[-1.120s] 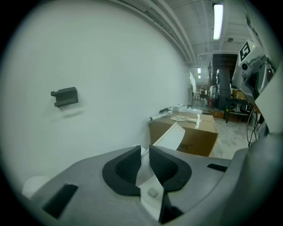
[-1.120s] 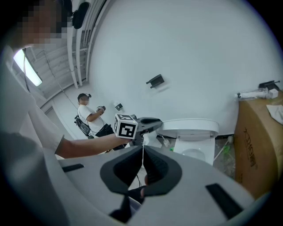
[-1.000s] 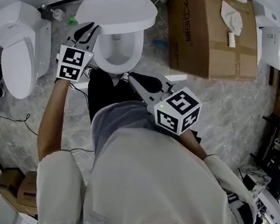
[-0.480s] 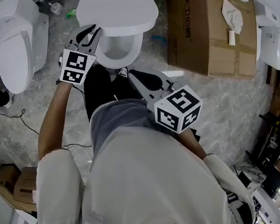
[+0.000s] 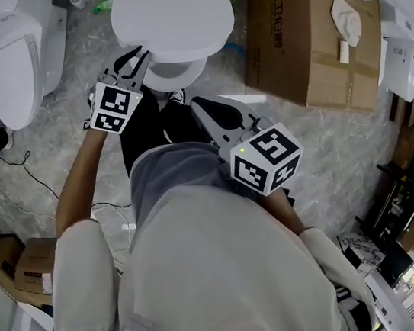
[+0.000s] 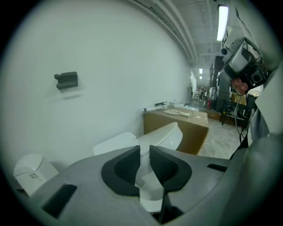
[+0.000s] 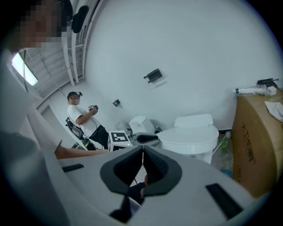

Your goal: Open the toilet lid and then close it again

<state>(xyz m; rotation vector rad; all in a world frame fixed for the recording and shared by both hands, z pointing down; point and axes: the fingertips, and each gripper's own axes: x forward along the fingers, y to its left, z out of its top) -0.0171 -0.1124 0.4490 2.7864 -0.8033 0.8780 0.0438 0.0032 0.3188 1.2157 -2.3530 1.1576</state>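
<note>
My left tongs (image 5: 129, 59) are at the left rim of the toilet lid (image 5: 170, 8). Their two dark pads stand a narrow slot apart, with white plastic showing in that slot. From the left gripper view I believe they are pinched on the lid's edge, though the pads cover the contact itself. The lid is tilted low over the bowl. Its front edge is raised, so a crescent of the seat (image 5: 172, 73) shows beneath it in the head view. Behind the lid the flat top of the tank (image 7: 194, 120) stands against the white wall.

My right tongs (image 5: 200, 109) are clenched on nothing. In their own view the pads meet along one thin line with no object between them. They hang near my body, well apart from the toilet and pointing toward it.

A large cardboard box (image 5: 311, 37) stands on the marbled floor (image 5: 57, 144), just to the right of the toilet. A pale cloth (image 5: 344, 17) lies on the box. A second toilet (image 5: 10, 59) with its lid down stands to the left, apart from the one I am working on. A small black bracket (image 6: 66, 80) is fixed to the wall. In the right gripper view another person (image 7: 82, 117) stands further along that wall, holding something up in both hands.
</note>
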